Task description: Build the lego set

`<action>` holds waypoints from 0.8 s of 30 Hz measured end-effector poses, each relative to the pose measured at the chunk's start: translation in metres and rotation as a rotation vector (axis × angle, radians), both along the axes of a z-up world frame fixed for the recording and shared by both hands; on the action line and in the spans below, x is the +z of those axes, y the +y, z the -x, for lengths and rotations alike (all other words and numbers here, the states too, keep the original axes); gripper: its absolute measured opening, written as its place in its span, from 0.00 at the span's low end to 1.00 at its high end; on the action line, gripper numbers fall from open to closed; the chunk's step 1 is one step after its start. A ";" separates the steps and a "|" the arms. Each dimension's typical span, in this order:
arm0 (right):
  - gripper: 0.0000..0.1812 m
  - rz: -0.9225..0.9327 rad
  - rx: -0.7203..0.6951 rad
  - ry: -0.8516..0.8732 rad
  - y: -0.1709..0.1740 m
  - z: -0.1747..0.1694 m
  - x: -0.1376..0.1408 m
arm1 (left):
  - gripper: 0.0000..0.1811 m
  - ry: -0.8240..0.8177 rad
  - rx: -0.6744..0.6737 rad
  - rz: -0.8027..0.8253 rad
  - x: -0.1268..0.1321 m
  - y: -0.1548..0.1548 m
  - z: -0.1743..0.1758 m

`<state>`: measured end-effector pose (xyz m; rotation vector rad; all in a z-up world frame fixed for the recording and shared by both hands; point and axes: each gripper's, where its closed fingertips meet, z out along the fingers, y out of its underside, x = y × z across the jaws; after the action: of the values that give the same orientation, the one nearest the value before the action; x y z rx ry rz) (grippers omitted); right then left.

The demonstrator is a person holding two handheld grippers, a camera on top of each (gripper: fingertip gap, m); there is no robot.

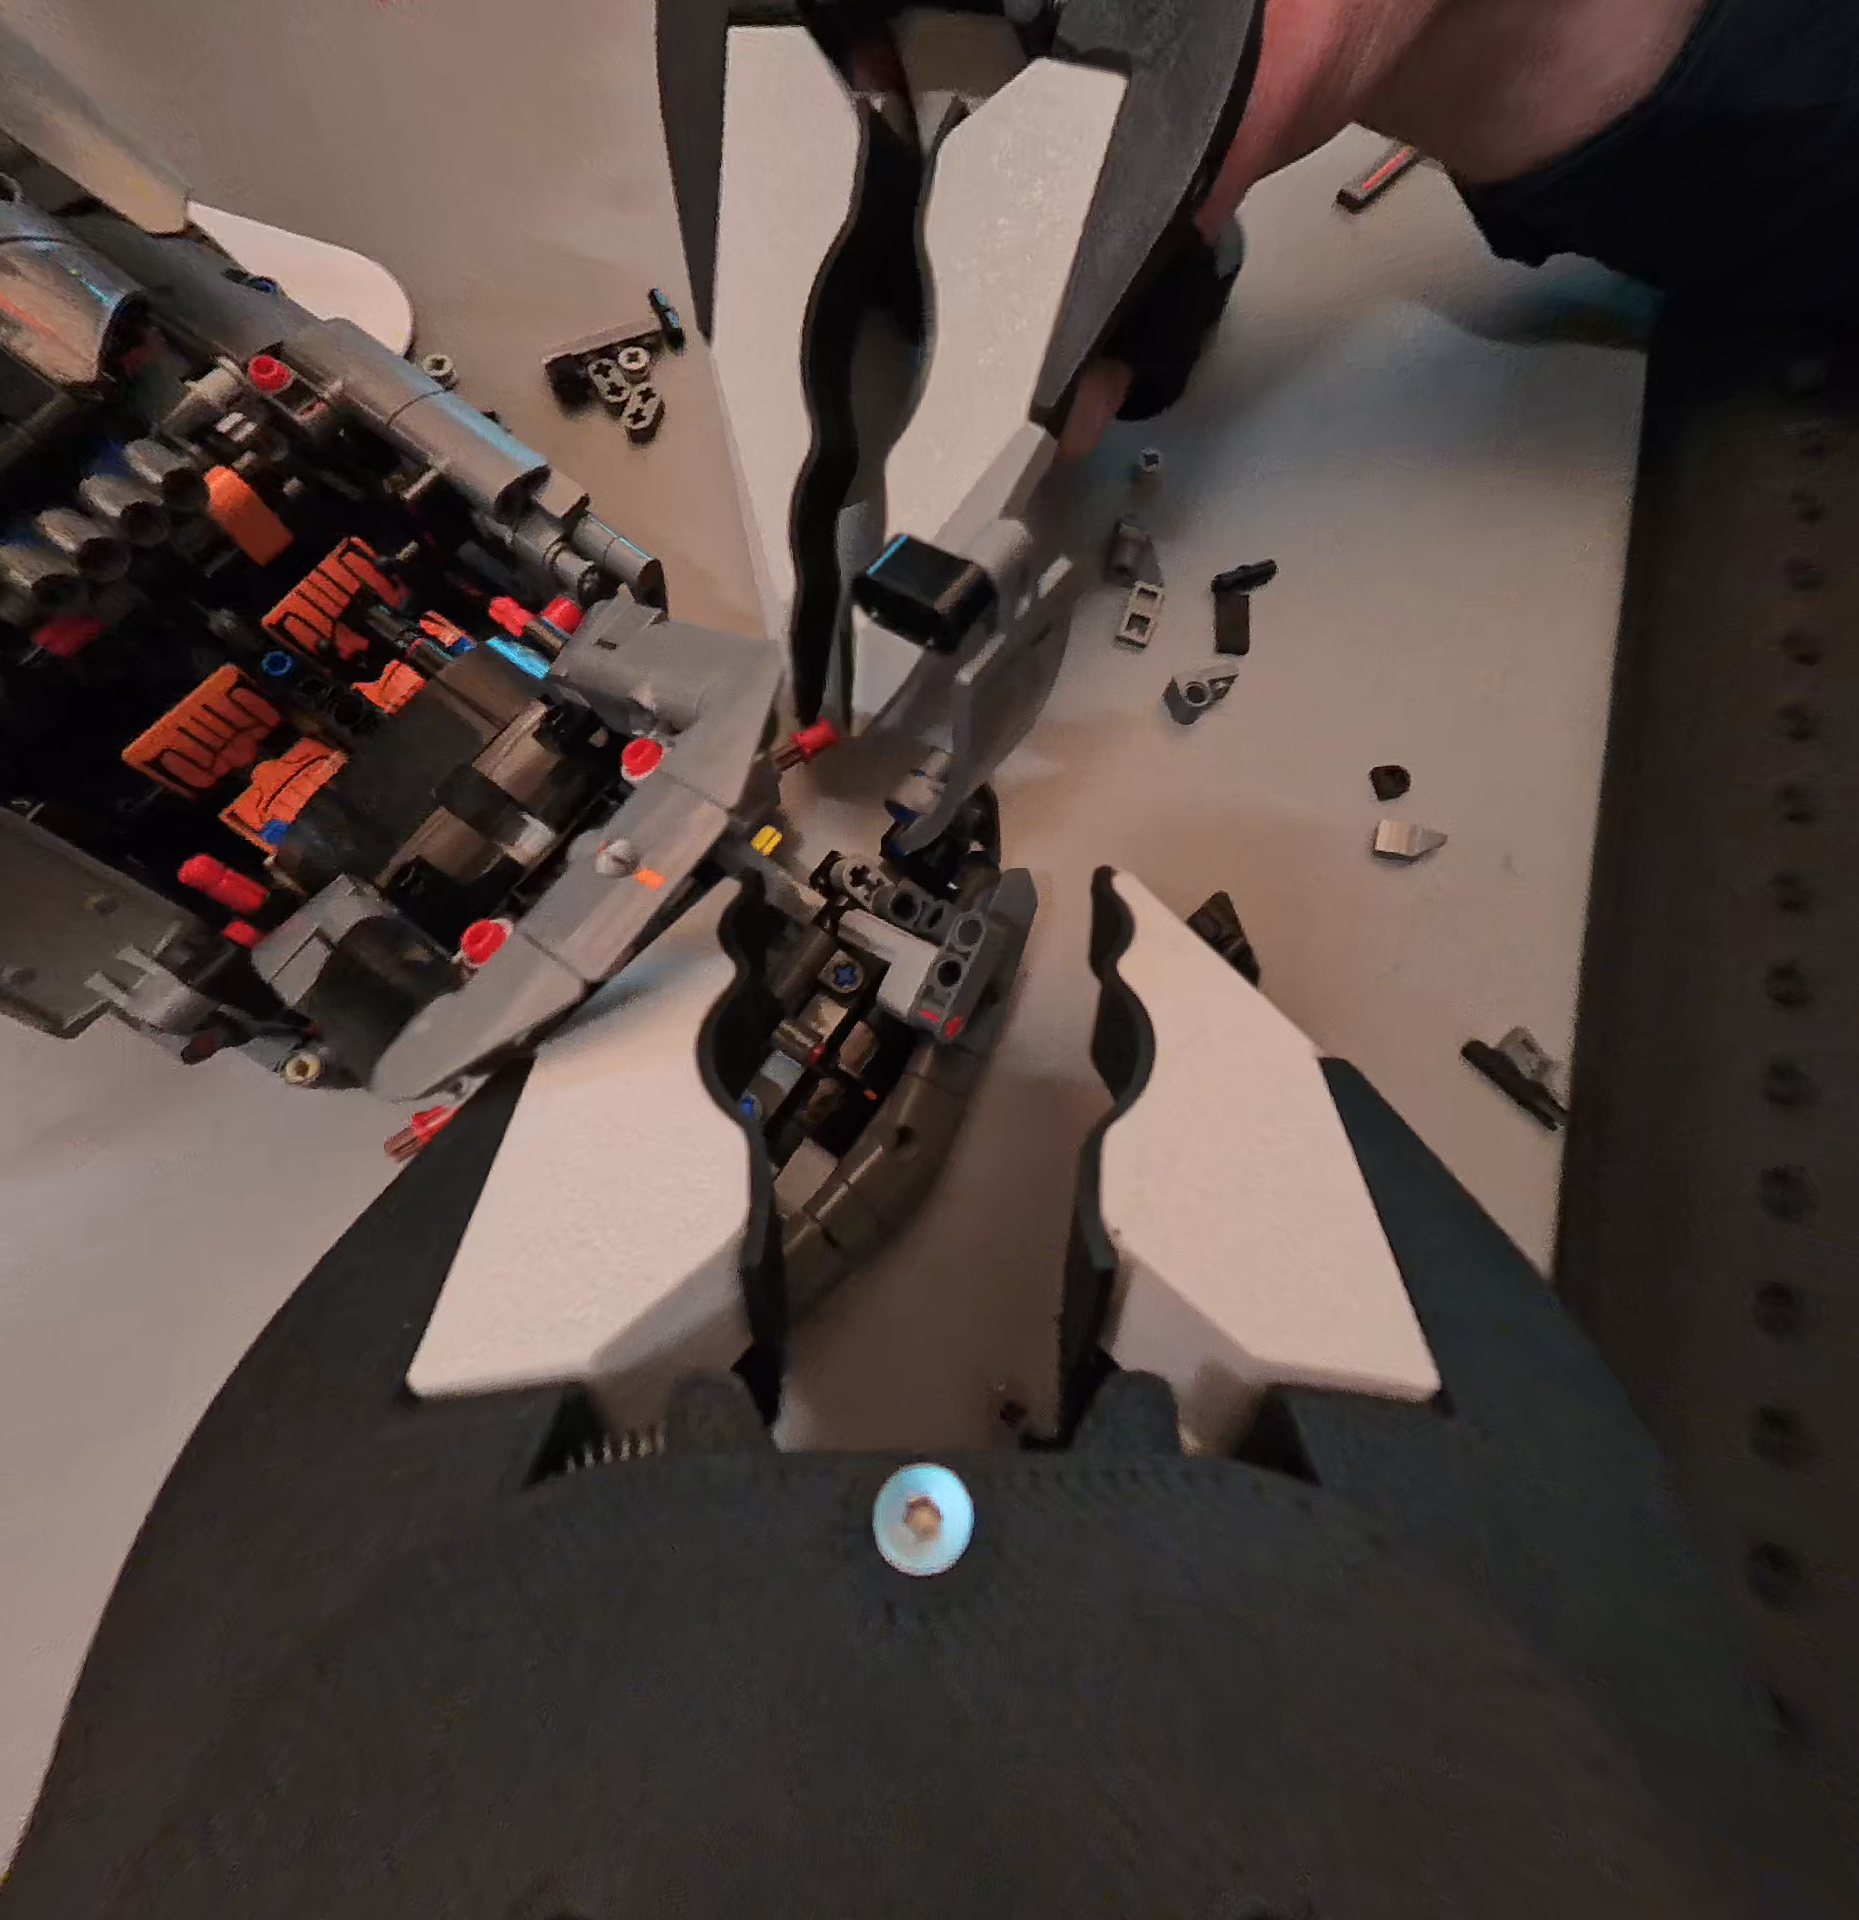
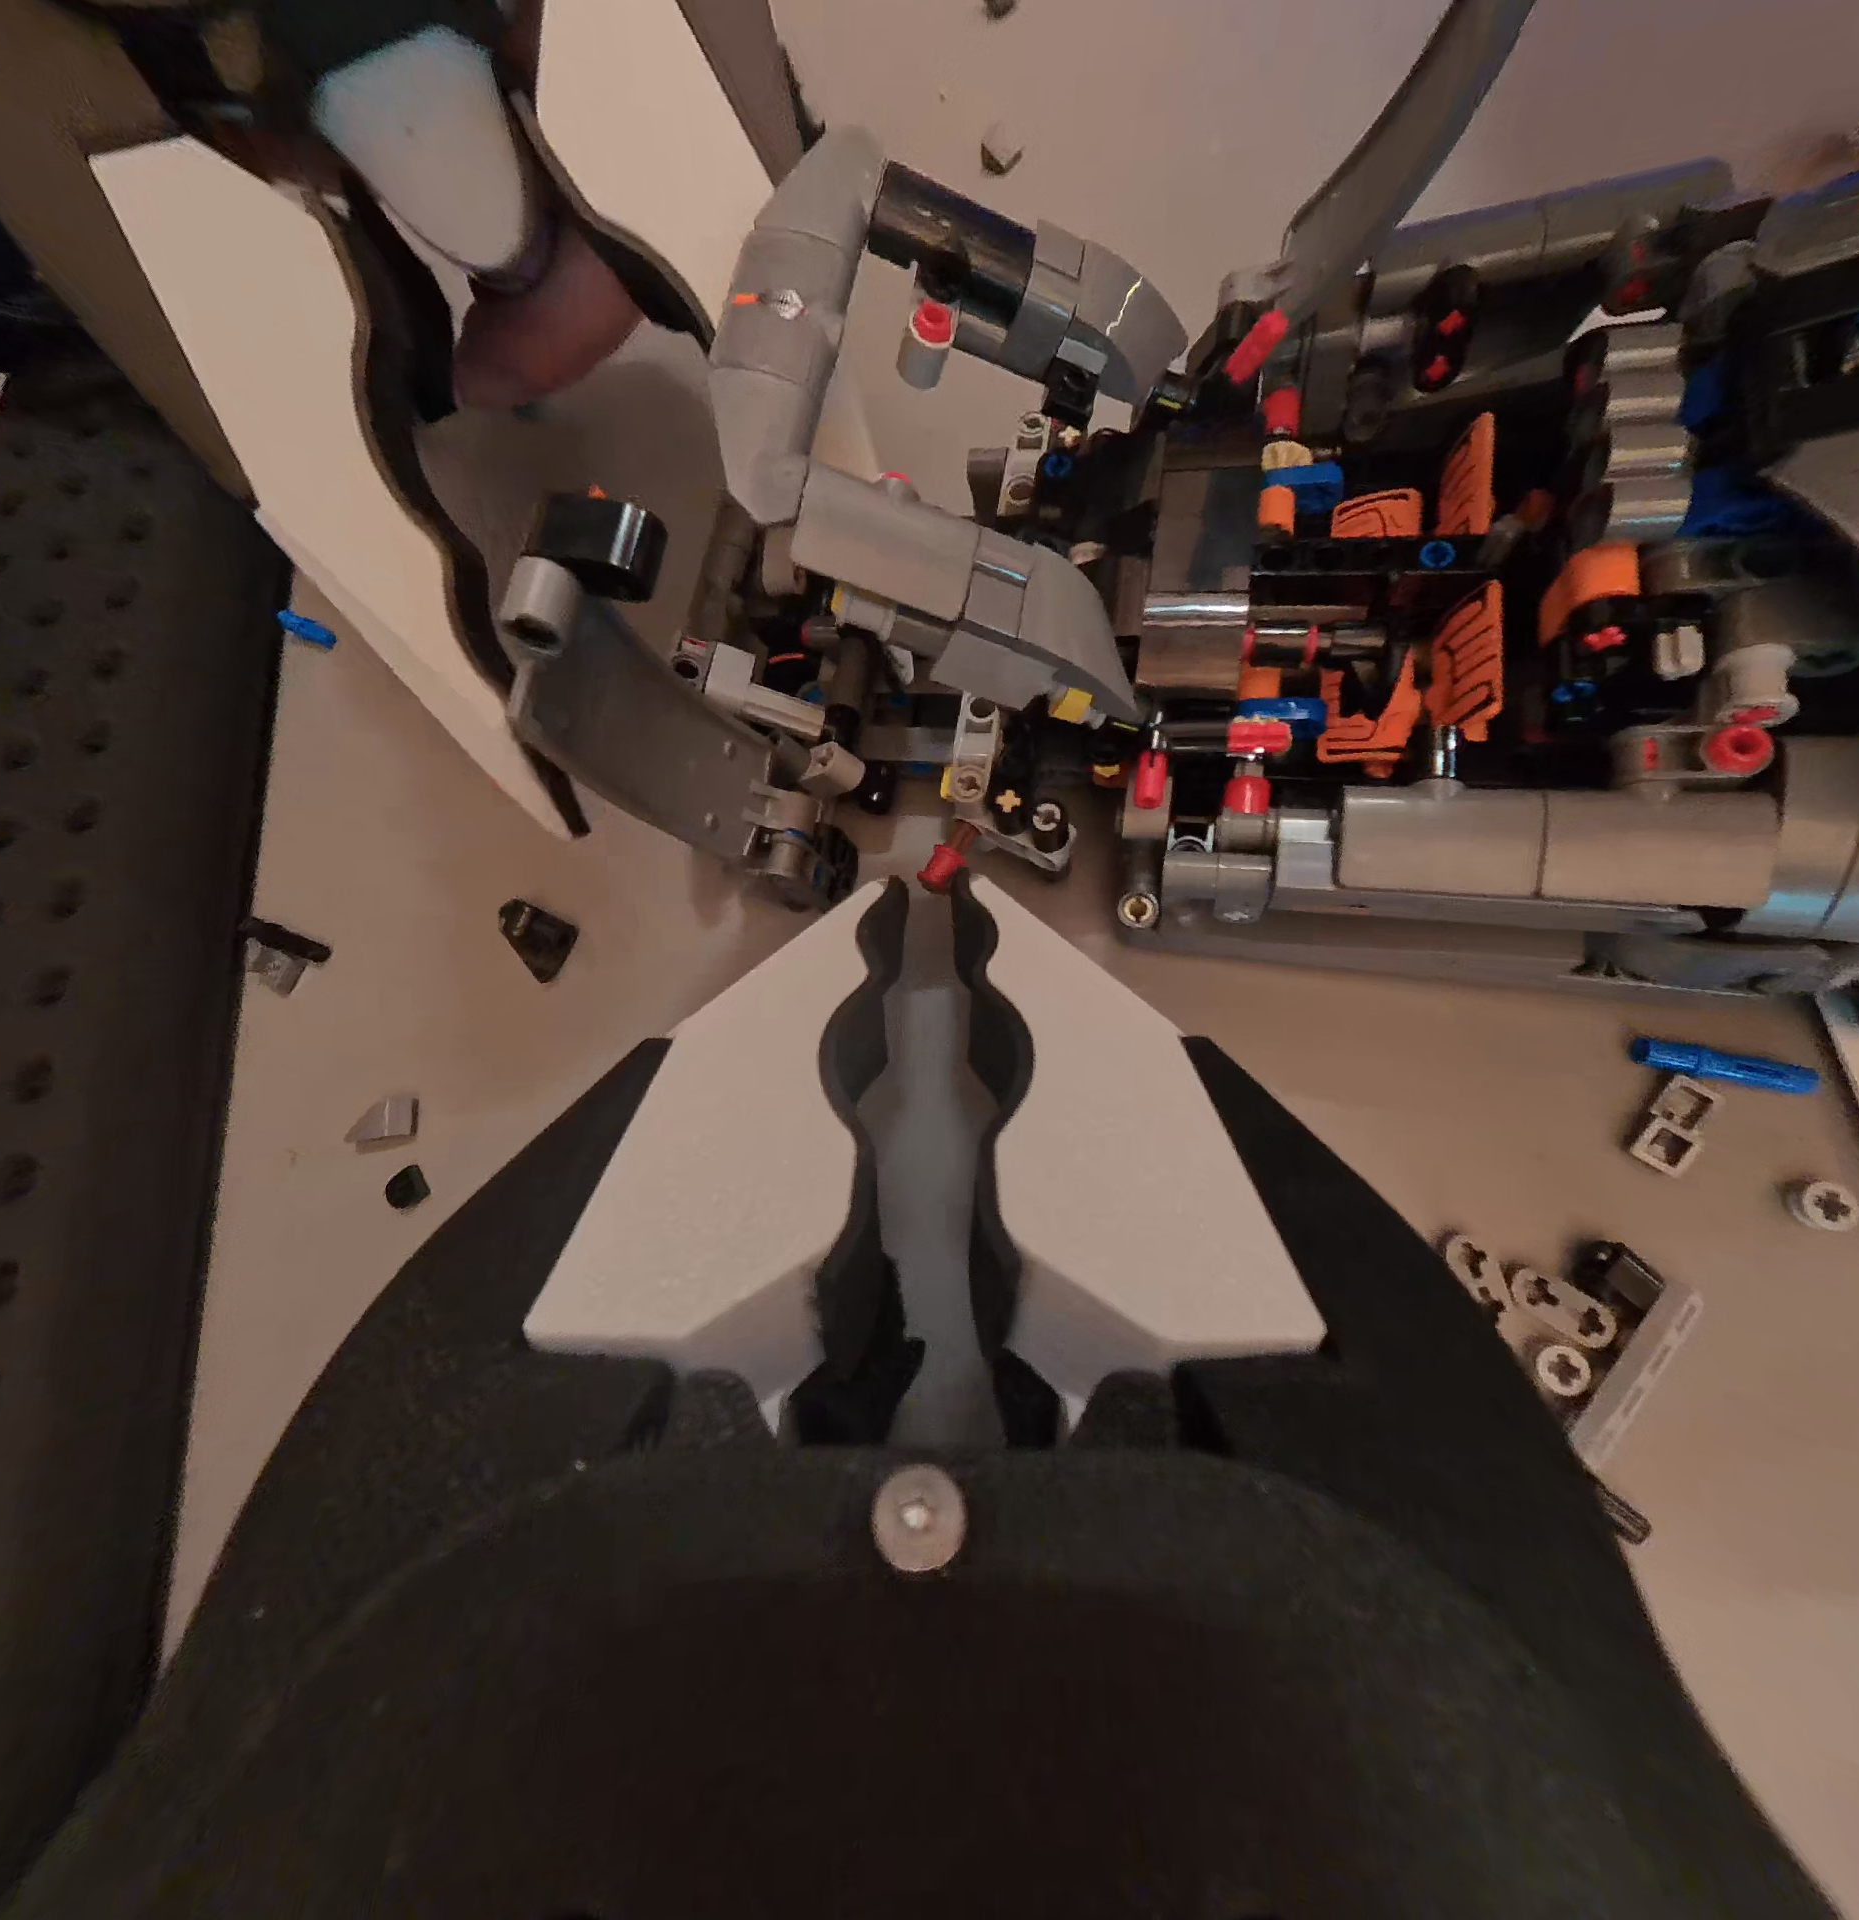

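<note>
The large grey, black and orange Lego model (image 1: 333, 675) lies on the white table; it also shows in the right wrist view (image 2: 1424, 623). A smaller sub-assembly (image 1: 894, 1008) with a curved grey panel (image 2: 634, 727) and a black roller (image 1: 925, 603) lies at its end. My left gripper (image 1: 920, 894) is open and straddles the sub-assembly; the left finger (image 1: 738, 1039) touches it, the right finger stands apart. My right gripper (image 2: 925, 888) is shut on a small red pin (image 2: 944, 857) and holds it at the gap between model and sub-assembly. The red pin also shows in the left wrist view (image 1: 813, 738).
Loose small pieces are scattered on the table: a grey cluster (image 2: 1559, 1309), a blue pin (image 2: 1725, 1065), black and grey bits (image 1: 1231, 608). A dark perforated mat (image 1: 1735, 935) borders the table. A person's hand (image 1: 1424, 83) holds the right gripper.
</note>
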<state>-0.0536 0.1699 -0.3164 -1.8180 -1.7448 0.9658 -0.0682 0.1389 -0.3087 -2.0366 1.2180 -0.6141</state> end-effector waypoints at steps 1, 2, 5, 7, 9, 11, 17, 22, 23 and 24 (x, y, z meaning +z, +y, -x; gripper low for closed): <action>0.04 0.003 -0.005 0.003 0.000 0.000 0.001 | 0.36 -0.004 -0.012 0.008 -0.001 -0.002 -0.002; 0.05 0.002 -0.016 0.000 0.002 0.000 0.001 | 0.36 0.002 -0.010 -0.002 -0.001 0.000 -0.002; 0.07 0.018 -0.028 0.019 0.003 0.001 0.004 | 0.42 0.006 -0.037 -0.047 -0.001 -0.001 -0.007; 0.07 0.021 -0.028 0.016 0.002 0.002 0.002 | 0.42 0.020 -0.043 -0.050 -0.004 -0.001 -0.008; 0.05 0.016 -0.035 0.003 0.003 0.002 -0.001 | 0.43 0.028 -0.051 -0.063 -0.005 -0.001 -0.010; 0.03 0.016 -0.034 0.001 0.003 0.004 -0.004 | 0.44 0.034 -0.051 -0.070 -0.007 -0.001 -0.011; 0.02 0.026 -0.019 -0.004 -0.001 0.003 -0.005 | 0.39 0.081 -0.040 -0.091 -0.011 0.002 -0.005; 0.00 -0.024 -0.014 -0.038 -0.002 0.000 -0.007 | 0.38 0.122 -0.044 -0.129 -0.014 0.003 -0.002; 0.04 -0.014 -0.021 -0.027 -0.002 0.001 -0.004 | 0.39 0.115 -0.047 -0.128 -0.014 0.002 -0.002; 0.06 -0.006 -0.026 -0.015 -0.002 0.002 -0.002 | 0.40 0.101 -0.048 -0.124 -0.012 0.002 -0.003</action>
<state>-0.0551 0.1684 -0.3184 -1.8441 -1.7275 0.9379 -0.0648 0.1408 -0.3211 -1.9596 1.3334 -0.4508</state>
